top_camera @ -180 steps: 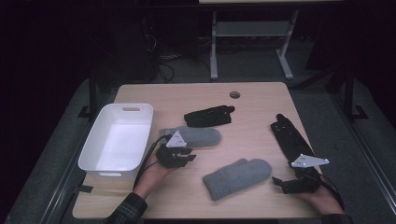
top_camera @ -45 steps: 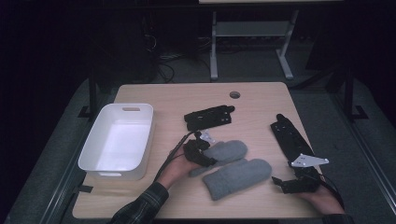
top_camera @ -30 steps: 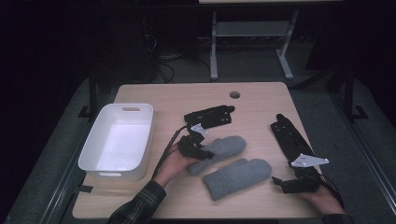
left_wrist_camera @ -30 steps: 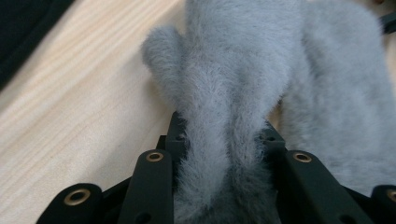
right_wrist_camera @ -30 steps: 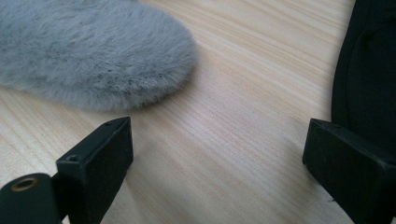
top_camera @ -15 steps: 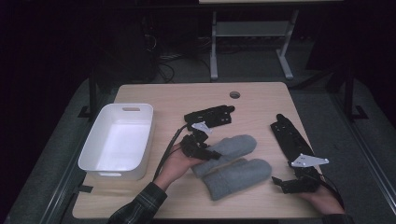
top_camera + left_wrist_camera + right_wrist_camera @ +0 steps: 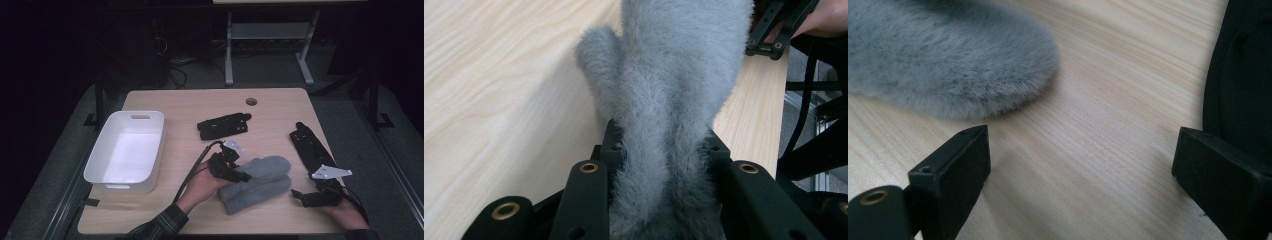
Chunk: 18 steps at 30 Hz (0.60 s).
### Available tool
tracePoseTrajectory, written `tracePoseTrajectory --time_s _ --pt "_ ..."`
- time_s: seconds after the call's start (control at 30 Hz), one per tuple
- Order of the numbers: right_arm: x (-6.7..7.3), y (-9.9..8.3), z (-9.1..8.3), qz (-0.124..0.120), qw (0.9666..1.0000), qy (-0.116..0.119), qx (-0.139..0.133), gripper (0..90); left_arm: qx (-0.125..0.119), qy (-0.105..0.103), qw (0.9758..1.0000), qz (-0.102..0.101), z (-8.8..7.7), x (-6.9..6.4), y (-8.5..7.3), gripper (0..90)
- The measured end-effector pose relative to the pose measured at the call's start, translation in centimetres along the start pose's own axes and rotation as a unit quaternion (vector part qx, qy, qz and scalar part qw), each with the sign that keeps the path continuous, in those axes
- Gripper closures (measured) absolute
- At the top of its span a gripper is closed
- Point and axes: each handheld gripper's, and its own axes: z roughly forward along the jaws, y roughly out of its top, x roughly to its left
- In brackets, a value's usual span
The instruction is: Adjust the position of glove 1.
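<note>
Left gripper view shows the left gripper (image 7: pixel 659 165) clamped on the cuff of a grey mitten (image 7: pixel 674 85), which reaches straight ahead from the jaws. Its tip is close to the right gripper (image 7: pixel 320 196), whose jaws stand wide apart over the table (image 7: pixel 1108 130), holding nothing.

A light wooden table (image 7: pixel 280 105) stands on grey carpet (image 7: pixel 345 105); behind, a metal-legged frame (image 7: pixel 270 45) (mostly in darkness).
</note>
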Motion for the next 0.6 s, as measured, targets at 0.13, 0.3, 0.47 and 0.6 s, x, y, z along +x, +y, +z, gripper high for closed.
tracePoseTrajectory --time_s 0.13,0.3,0.47,0.6 --pt "0.0 0.0 0.0 0.0 1.0 0.0 0.0 8.3 0.012 0.0 0.9999 0.0 1.0 -0.3 -0.2 63.9" --pt "0.0 0.0 0.0 0.0 1.0 0.0 0.0 8.3 0.021 0.002 0.9998 0.004 2.0 -0.4 -0.6 59.4" --pt "0.0 0.0 0.0 0.0 1.0 0.0 0.0 8.3 0.013 0.005 0.9997 0.022 2.1 -0.5 -0.6 44.0" --pt "0.0 0.0 0.0 0.001 1.0 0.0 0.0 8.2 -0.004 0.009 0.9992 0.039 1.7 -0.6 -0.5 31.6"
